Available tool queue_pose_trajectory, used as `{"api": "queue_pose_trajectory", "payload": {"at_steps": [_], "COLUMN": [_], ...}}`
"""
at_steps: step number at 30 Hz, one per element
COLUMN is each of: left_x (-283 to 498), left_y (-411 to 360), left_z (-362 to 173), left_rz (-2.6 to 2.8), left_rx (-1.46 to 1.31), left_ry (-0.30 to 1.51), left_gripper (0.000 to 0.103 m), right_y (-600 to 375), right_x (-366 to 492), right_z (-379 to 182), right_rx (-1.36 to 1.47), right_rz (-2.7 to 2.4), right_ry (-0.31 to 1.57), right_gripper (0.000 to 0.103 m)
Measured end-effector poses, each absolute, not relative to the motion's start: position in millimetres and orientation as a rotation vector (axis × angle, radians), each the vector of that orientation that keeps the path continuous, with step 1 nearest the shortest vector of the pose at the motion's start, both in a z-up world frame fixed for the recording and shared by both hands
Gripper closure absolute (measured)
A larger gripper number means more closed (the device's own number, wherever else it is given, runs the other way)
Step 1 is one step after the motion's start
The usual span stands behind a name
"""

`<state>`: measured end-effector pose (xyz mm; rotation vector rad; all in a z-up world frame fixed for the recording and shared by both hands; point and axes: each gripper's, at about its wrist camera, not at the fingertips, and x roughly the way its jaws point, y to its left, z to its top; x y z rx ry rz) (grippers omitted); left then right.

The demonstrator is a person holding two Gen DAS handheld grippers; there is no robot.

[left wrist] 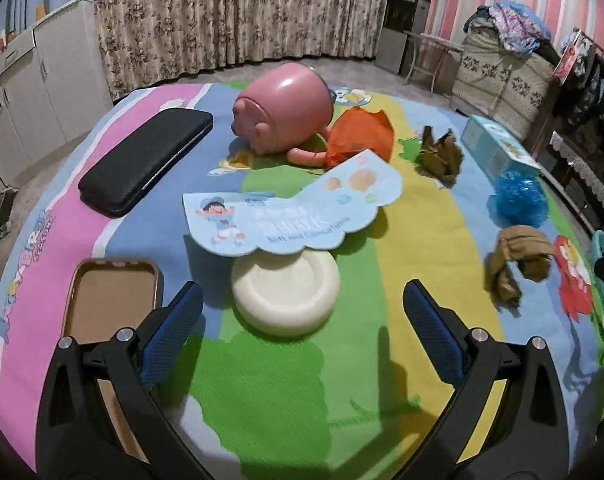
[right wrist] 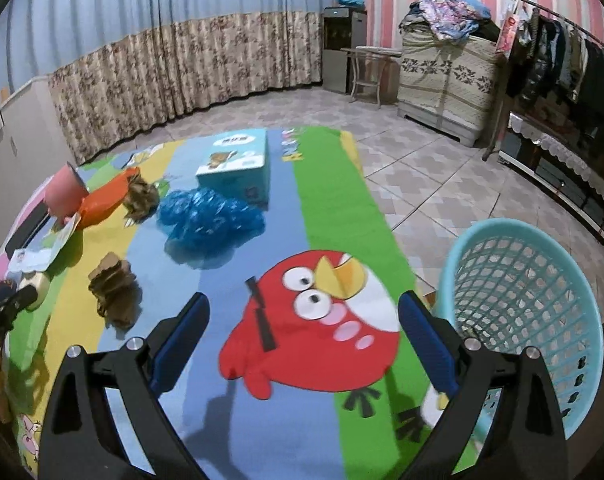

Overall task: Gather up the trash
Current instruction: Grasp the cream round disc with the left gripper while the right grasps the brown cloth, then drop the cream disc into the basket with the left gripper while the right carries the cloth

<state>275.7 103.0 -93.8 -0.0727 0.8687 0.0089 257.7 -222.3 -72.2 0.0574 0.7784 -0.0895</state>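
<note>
We are holding both grippers, left (left wrist: 302, 332) and right (right wrist: 302, 340), with jaws wide open and empty, crumpled brown paper (right wrist: 114, 294) lying left of the right jaws.

We see a glossy pink plastic mug (left wrist: 282, 108), crumpled matt brown paper (left wrist: 517, 264), a crinkled shiny blue plastic bag (right wrist: 206, 220), a smooth printed card (left wrist: 290, 208), a meshed plastic basket (right wrist: 521, 304) and a woven, printed mat (left wrist: 421, 240).
</note>
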Motion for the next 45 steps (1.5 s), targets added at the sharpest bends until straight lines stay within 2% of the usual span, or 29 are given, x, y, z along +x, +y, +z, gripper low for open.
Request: {"api": "queue_pose_trajectory", "payload": {"at_steps": [4,8,9,10,21,30,32,34,36,39,45], "left_x": [290.4,294.8,293.2,292.5,253.9,215.9,215.2,216.7,221.5,229.2,231.2], "left_y": [101.4,104.1,105.1,105.7,125.0,158.7,167.5,173.0,176.1,174.7,150.6], "left_z": [-103.0,-108.7,-107.6,-107.0,-93.5,-72.3,-66.6,-62.2,-59.8,-56.9,-44.5], "left_rz": [0.0,0.0,-0.003,-0.007,-0.028,0.012,0.035,0.048,0.061,0.07,0.057], "left_rx": [-0.035,-0.023,-0.023,-0.024,0.001,0.043,0.035,0.022,0.014,-0.011,0.014], "left_ry": [0.914,0.942,0.934,0.932,0.876,0.755,0.729,0.713,0.703,0.703,0.678], "left_gripper": [0.019,0.034,0.041,0.042,0.042,0.042,0.042,0.042,0.042,0.042,0.042], "right_y": [-207.2,-187.9,-184.2,-178.4,-124.7,-89.2,-87.8,-87.2,-88.0,-86.9,-106.6], "right_x": [260.6,259.7,259.2,258.9,261.8,294.6,299.9,303.8,304.0,300.9,282.7], "right_z": [-80.9,-86.5,-86.8,-88.0,-90.2,-101.9,-101.7,-102.3,-103.8,-103.1,-79.8], "right_rx": [0.073,0.055,0.053,0.054,-0.007,-0.062,-0.051,-0.032,-0.006,-0.012,0.022], "right_rz": [-0.037,0.0,0.011,0.024,0.094,0.143,0.163,0.19,0.227,0.26,0.251], "right_ry": [0.822,0.834,0.835,0.836,0.836,0.873,0.881,0.895,0.903,0.892,0.823], "right_gripper": [0.01,0.01,0.01,0.01,0.01,0.012,0.023,0.044,0.057,0.066,0.067]}}
